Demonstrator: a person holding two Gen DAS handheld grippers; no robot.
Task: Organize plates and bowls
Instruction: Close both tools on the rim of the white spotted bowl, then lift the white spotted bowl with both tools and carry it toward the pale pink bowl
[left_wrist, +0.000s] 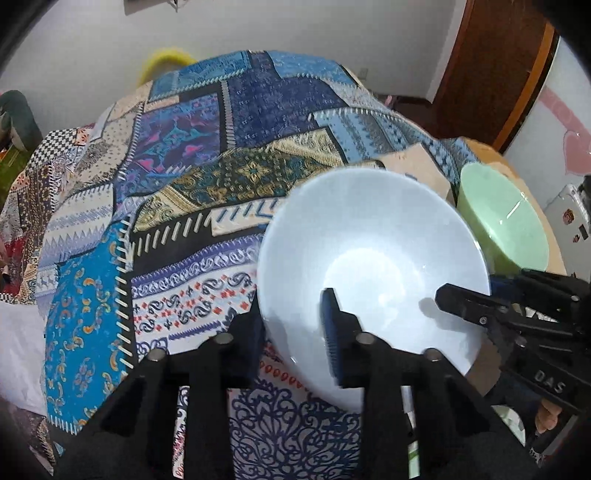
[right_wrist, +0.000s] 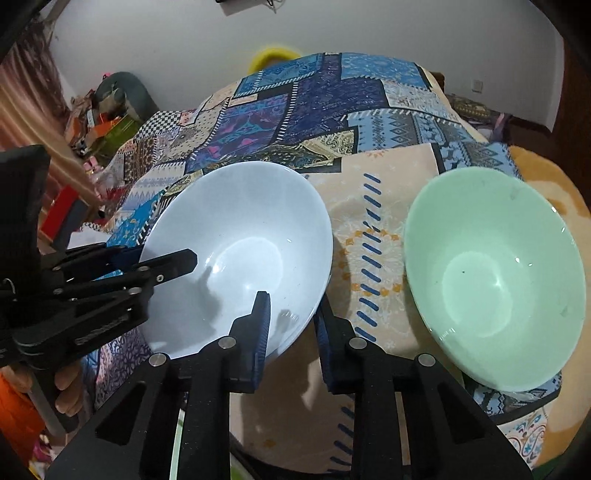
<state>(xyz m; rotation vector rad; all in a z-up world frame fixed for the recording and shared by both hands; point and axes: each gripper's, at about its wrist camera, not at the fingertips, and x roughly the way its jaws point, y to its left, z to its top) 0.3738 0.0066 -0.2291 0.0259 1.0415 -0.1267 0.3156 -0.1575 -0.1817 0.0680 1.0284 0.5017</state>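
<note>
White bowl (right_wrist: 240, 254): on patchwork cloth (right_wrist: 376, 221), tilted; cloth bare beyond its far rim. Green bowl (right_wrist: 495, 277): near its right side, apart, close to the cloth's edge. Left tool (left_wrist: 295, 328): clamped on the white bowl's near-left rim. Right tool (right_wrist: 291, 325): clamped on its near-right rim.

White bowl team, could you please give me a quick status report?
Both claws, left claw and right claw, shut on the white bowl rim, opposite sides. Green bowl sits apart on the patchwork cloth. Nothing in the way.
</note>
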